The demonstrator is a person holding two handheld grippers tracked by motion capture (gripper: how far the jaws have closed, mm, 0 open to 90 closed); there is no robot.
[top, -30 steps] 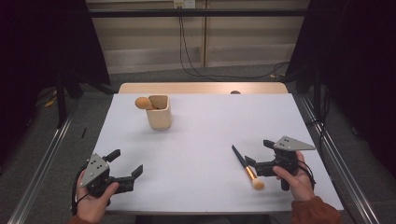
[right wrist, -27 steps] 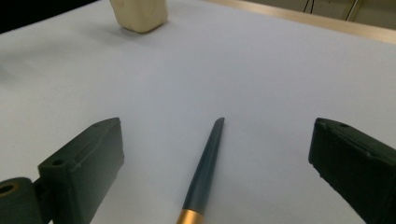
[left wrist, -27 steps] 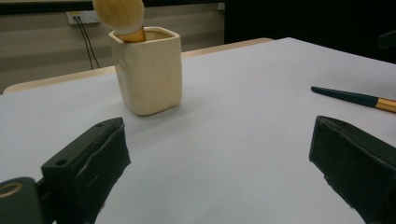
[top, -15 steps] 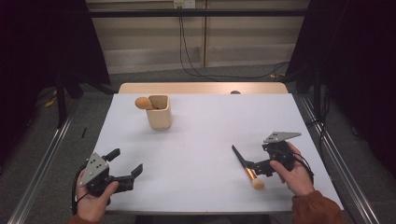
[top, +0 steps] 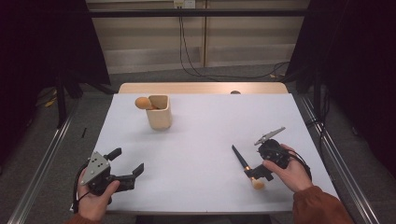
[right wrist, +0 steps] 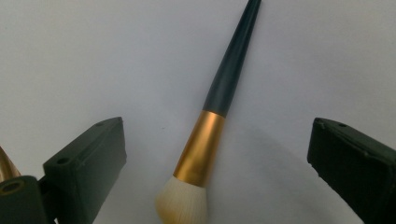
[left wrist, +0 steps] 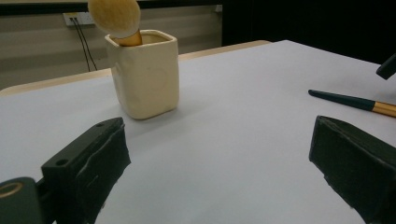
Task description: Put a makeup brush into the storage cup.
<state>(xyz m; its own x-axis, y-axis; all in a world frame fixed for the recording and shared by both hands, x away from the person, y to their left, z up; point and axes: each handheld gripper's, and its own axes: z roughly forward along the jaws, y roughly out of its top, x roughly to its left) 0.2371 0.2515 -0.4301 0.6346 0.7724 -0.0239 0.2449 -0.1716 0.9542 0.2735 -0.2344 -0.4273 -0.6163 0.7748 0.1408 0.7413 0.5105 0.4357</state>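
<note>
My right gripper (right wrist: pixel 215 163) hangs over the makeup brush (right wrist: pixel 219 116), jaws apart; closing on its slim handle, I could roll it away. Left gripper (top: pixel 122 167) jaws apart.

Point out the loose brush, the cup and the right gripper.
brush (right wrist: pixel 201 144): right gripper view, on its gold ferrule.
cup (top: pixel 160 117): high view, on its front wall.
right gripper (top: pixel 256 173): high view, between its jaw tips.
</note>
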